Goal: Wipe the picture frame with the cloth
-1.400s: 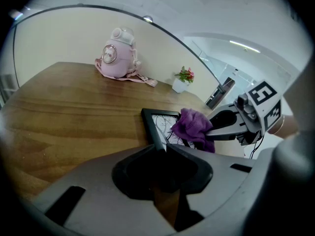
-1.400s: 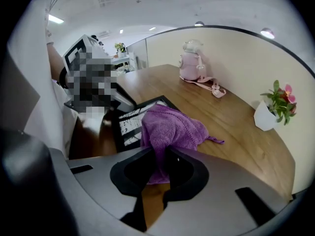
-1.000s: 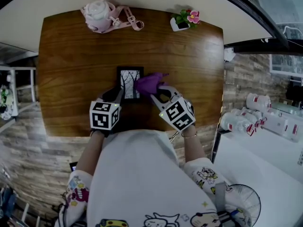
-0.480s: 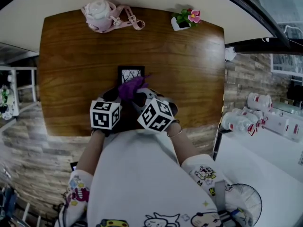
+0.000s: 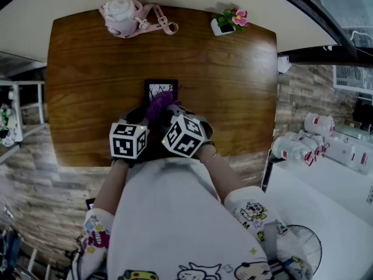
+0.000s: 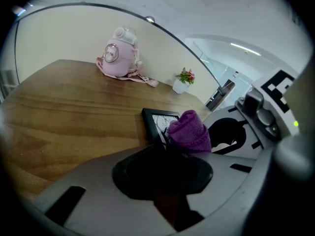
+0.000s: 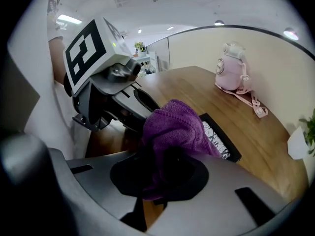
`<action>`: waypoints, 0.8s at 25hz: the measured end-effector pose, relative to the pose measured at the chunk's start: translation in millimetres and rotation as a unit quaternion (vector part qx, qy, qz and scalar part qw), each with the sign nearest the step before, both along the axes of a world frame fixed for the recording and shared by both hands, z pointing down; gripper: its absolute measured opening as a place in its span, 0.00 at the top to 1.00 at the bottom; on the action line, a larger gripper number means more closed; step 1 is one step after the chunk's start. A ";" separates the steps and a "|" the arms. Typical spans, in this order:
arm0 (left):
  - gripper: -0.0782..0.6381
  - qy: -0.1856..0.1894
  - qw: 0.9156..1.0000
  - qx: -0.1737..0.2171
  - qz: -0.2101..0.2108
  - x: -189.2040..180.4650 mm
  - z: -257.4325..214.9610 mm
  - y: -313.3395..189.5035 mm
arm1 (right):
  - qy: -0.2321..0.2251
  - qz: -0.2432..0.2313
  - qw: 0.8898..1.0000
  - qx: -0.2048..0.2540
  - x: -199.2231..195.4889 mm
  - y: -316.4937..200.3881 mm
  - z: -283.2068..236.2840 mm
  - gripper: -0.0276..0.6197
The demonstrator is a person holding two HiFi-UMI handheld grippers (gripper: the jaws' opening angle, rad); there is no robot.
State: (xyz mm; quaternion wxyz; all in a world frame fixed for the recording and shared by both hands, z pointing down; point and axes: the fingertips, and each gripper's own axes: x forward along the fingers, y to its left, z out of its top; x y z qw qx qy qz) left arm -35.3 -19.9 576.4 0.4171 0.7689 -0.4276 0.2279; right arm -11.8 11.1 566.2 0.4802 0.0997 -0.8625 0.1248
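Head view, clock directions read from the frame.

- Frame (image 5: 161,88): at the middle of the table (image 5: 81,92). Only its 12 o'clock half shows; the rest is covered.
- Left gripper (image 5: 141,114): at the frame's 7 o'clock, unmoved. Jaws narrow and, as far as its own view shows, clamped on the near edge of the frame to steady it.
- Right gripper (image 5: 168,114): jaws closed on the bunched purple cloth (image 5: 158,105).
- Change: a second ago the cloth sat off the frame's 3 o'clock edge. It has since swept across toward 9 o'clock and dropped a little, and now lies over the 6 o'clock half of the glass. Most of that travel came early; the pass has slowed.
- Reading: a wiping stroke looks under way, near its end on the 9 o'clock side. The 12 o'clock half likely remains to do. Contact pressure cannot be told.
- Bottle (image 5: 121,15) at 11 o'clock and flower pot (image 5: 226,24) at 1 o'clock, both well apart.
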 end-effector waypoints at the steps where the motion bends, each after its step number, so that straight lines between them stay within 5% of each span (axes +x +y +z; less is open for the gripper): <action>1: 0.80 0.000 1.000 0.000 0.000 0.1 0.0 0.0 | 0.002 0.000 1.000 -0.001 0.6 0.1 0.2 0.88; 20: 0.80 -0.003 1.000 0.002 0.005 -0.2 0.5 -0.2 | 0.055 0.023 0.998 0.012 60.2 3.8 -2.9 0.88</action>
